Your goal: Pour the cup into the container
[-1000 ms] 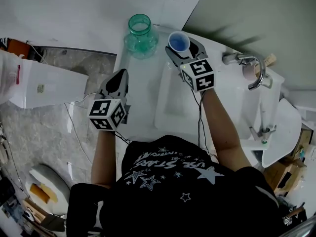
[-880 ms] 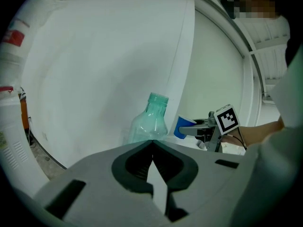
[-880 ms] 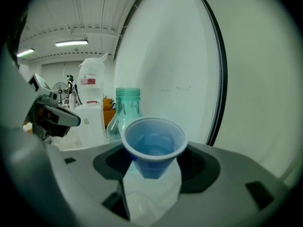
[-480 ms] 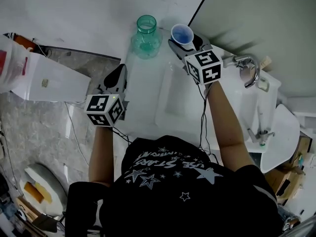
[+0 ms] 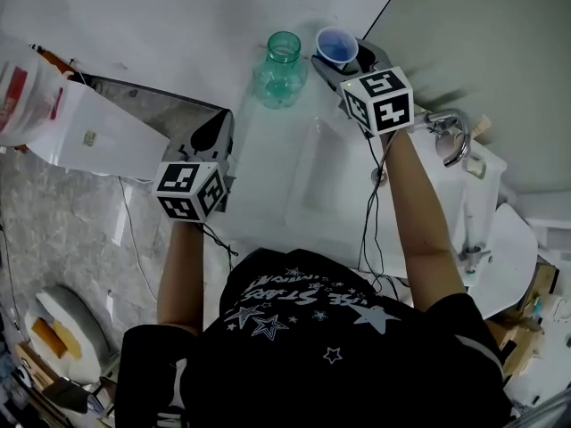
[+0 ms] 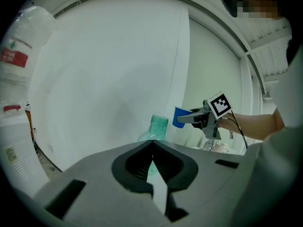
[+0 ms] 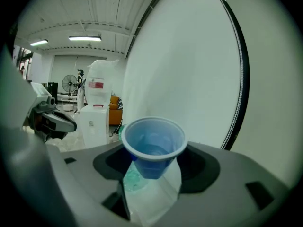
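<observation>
Person in a dark star-printed shirt (image 5: 312,328) stands at a white counter (image 5: 268,181), a gripper in each hand.

Left gripper (image 5: 219,125): nearer the body, held over the counter's left edge. Jaws closed tip to tip, nothing between them. It points toward the container, which stands well ahead of it and slightly right.

Right gripper (image 5: 346,58): arm stretched forward, farther out than the left. Jaws stand wide and clamp a blue cup (image 5: 337,46) by its sides, below the rim. Cup upright, mouth up; inside looks blue, contents not clear.

Container (image 5: 279,69): clear green bottle with an open neck, standing on the counter just left of the right gripper. From the left gripper view, the cup (image 6: 179,117) sits beside and above the bottle's mouth (image 6: 158,121), on its right, not touching. From the right gripper view, a green tint shows below the cup (image 7: 154,143).

Right of the right arm: chrome faucet (image 5: 455,136). Far left of the left gripper: white dispenser (image 5: 89,136). Beyond everything, a plain white wall (image 5: 178,16).
</observation>
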